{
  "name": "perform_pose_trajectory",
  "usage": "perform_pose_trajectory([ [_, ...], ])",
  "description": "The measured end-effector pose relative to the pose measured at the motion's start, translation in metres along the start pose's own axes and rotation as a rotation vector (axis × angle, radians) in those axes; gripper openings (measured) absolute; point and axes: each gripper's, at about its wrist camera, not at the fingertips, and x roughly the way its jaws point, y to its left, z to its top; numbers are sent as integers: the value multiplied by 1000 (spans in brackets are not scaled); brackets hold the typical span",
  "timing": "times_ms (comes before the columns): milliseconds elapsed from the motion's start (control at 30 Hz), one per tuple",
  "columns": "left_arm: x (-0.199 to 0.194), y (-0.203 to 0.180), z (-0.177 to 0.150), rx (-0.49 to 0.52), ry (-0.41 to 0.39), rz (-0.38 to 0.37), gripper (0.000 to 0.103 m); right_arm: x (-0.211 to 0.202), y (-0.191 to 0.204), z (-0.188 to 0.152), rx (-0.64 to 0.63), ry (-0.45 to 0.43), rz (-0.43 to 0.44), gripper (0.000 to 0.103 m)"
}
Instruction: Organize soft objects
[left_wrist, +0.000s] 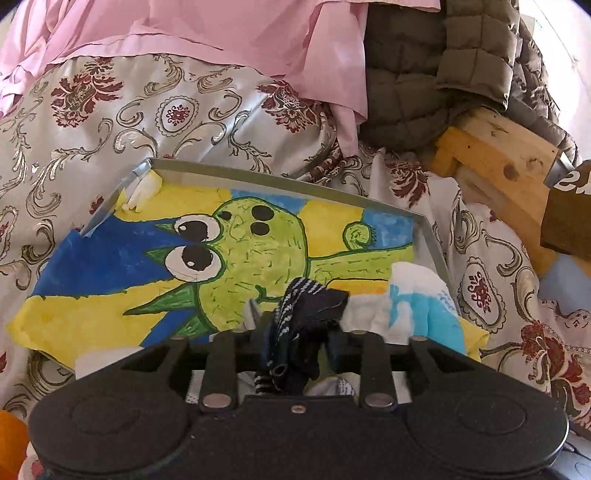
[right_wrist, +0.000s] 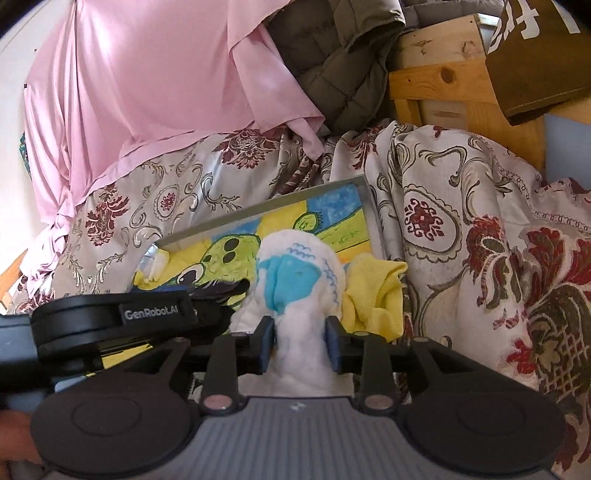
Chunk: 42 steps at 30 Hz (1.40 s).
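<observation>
Left gripper (left_wrist: 297, 338): its fingers are clamped on a dark navy sock (left_wrist: 299, 317) with white stripes, held just above the near edge of the tray
Right gripper (right_wrist: 300, 345): fingers (right_wrist: 266, 343) pressed together on a white sock (right_wrist: 301, 284) with a blue patch, which bulges up between them
Tray (left_wrist: 295, 182): shallow, grey-rimmed, lined with a painted sheet of a green cartoon creature on blue and yellow; it lies on the bed
Yellow cloth (right_wrist: 373, 291): crumpled in the tray, touching the white sock on its right
Bedspread (left_wrist: 110, 122): silvery with maroon florals, under the tray
Behind: pink sheet (right_wrist: 147, 85), olive quilted jacket (left_wrist: 424, 70), wooden frame (right_wrist: 439, 81)
</observation>
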Motion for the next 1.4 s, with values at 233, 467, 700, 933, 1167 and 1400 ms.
perform_pose_trajectory([
  [233, -13, 9, 1, -20, -11, 37, 60, -7, 3, 0, -33, -15, -23, 61],
  [467, -40, 20, -2, -25, -54, 64, 74, -28, 7, 1, -58, -75, -45, 82],
  [700, -74, 36, -12, -77, -114, 105, 90, -53, 15, -2, -92, -155, -52, 98],
  [933, -116, 55, -25, -177, -182, 101, 101, -83, 28, -8, -141, -265, -36, 102],
  [1167, -163, 67, -42, -221, -253, 121, 102, -110, 45, -19, -186, -336, -45, 103],
  [1400, -212, 70, -82, -238, -347, 155, 102, -137, 62, -40, -187, -326, -49, 103],
])
